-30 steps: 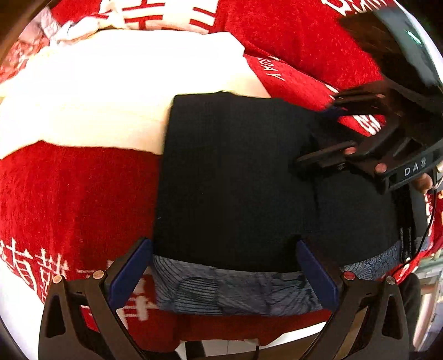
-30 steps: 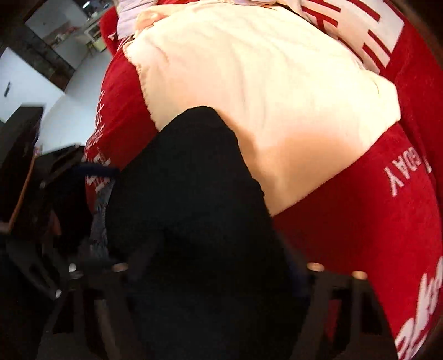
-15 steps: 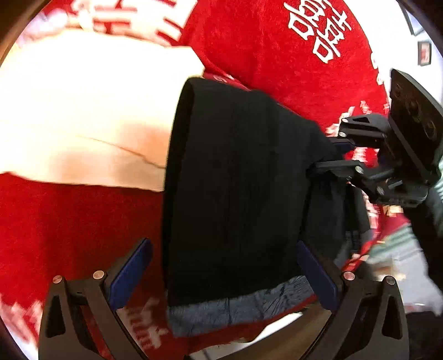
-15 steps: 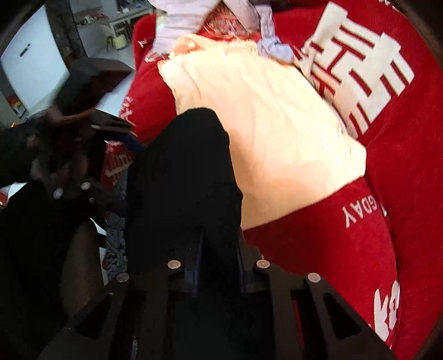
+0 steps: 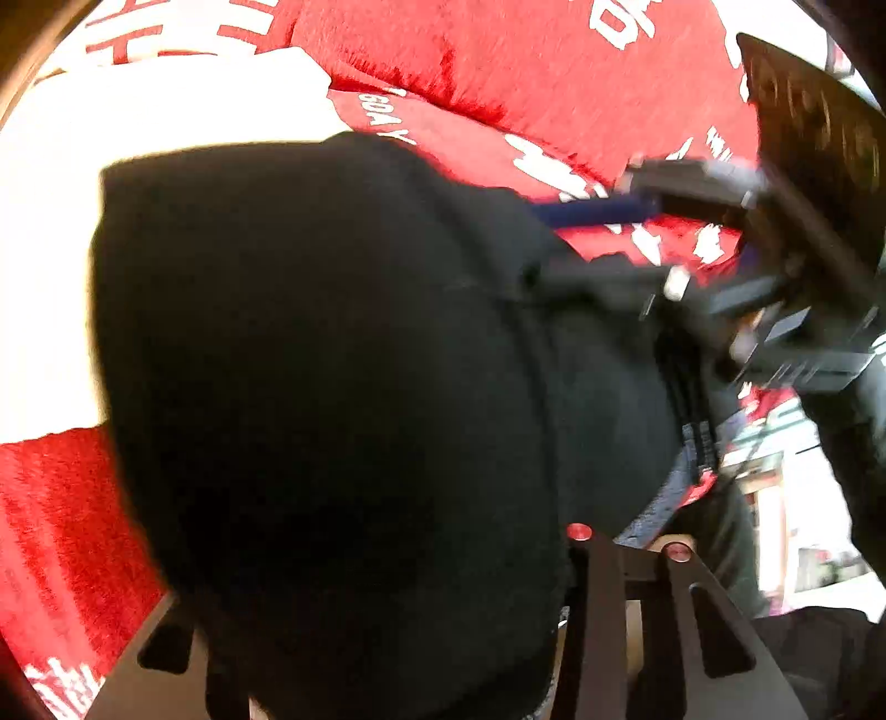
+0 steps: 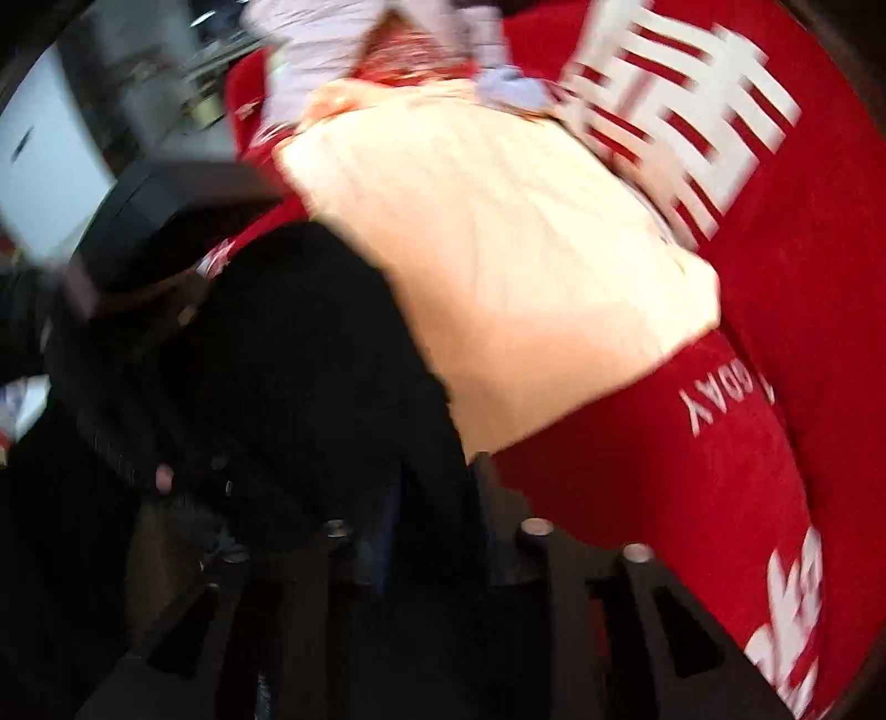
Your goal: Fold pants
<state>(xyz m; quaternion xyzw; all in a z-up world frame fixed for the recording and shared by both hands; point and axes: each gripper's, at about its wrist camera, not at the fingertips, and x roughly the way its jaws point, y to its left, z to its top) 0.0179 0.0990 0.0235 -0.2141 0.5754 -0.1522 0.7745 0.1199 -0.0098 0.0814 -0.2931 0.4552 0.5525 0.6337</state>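
Observation:
The black pants lie folded in a thick bundle on the red blanket and fill the left wrist view. My left gripper is shut on the near edge of the bundle; the cloth hides its fingertips. My right gripper is shut on the other side of the pants. It also shows in the left wrist view at the right, its fingers pinching the black cloth.
A cream folded cloth lies on the red blanket just beyond the pants, also in the left wrist view. Pale crumpled clothes lie at the far end. The bed edge and floor are at the right.
My left gripper has gone from open to shut on the pants' near edge. Both grippers have raised the bundle, which now looks bigger and closer. The right gripper stays shut on the cloth.

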